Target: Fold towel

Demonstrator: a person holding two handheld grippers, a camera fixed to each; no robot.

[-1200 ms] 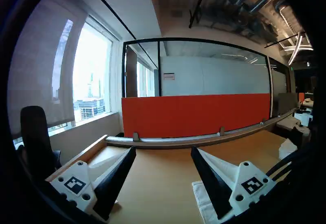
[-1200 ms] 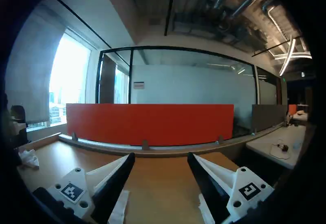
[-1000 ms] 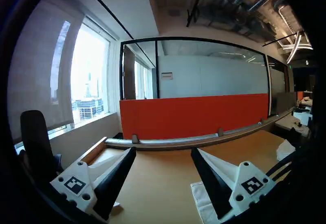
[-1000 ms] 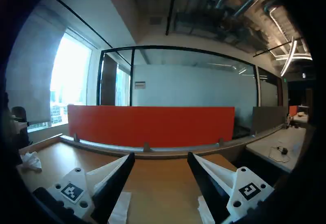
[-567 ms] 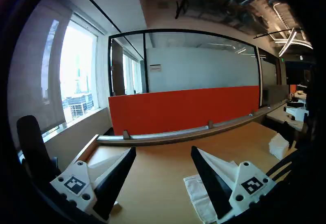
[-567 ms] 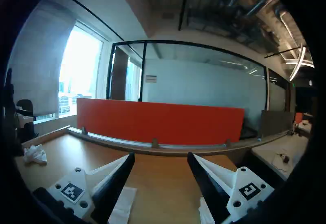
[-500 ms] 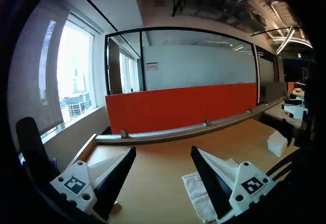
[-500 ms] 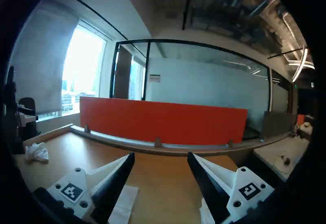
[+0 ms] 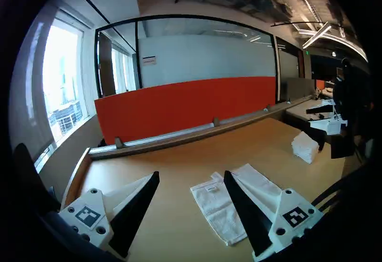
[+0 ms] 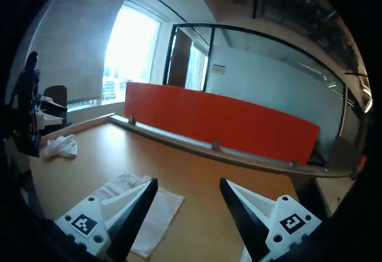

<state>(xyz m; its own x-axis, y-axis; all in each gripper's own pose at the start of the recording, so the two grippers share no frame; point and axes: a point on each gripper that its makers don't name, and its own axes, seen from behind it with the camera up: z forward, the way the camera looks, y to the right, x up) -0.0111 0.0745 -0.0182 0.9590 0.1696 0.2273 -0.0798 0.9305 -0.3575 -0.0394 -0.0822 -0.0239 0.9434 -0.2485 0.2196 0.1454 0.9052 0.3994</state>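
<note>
Both cameras have tipped downward over the last second. Where only a corner of cloth showed at the lower edge, you now see the flat white terry towel (image 9: 217, 204) spread on the light wooden table (image 9: 191, 152), well apart from the long orange partition panel (image 9: 186, 104). In the left gripper view the towel lies just ahead and to the right, partly behind that gripper's right finger. In the right gripper view it lies ahead and to the left, passing behind the left finger. This reads as the approach, with no fold yet made. The left gripper (image 9: 191, 173) stands released, its fingers spread wide with bare table between them, grasping nothing; whether a finger brushes the cloth cannot be told. The right gripper (image 10: 187, 181) is likewise wide apart and empty. A small folded stack of white cloth (image 9: 304, 146) rests farther right, well apart from the towel. The next need, by judgement, is a towel edge brought between each pair of fingers.
</note>
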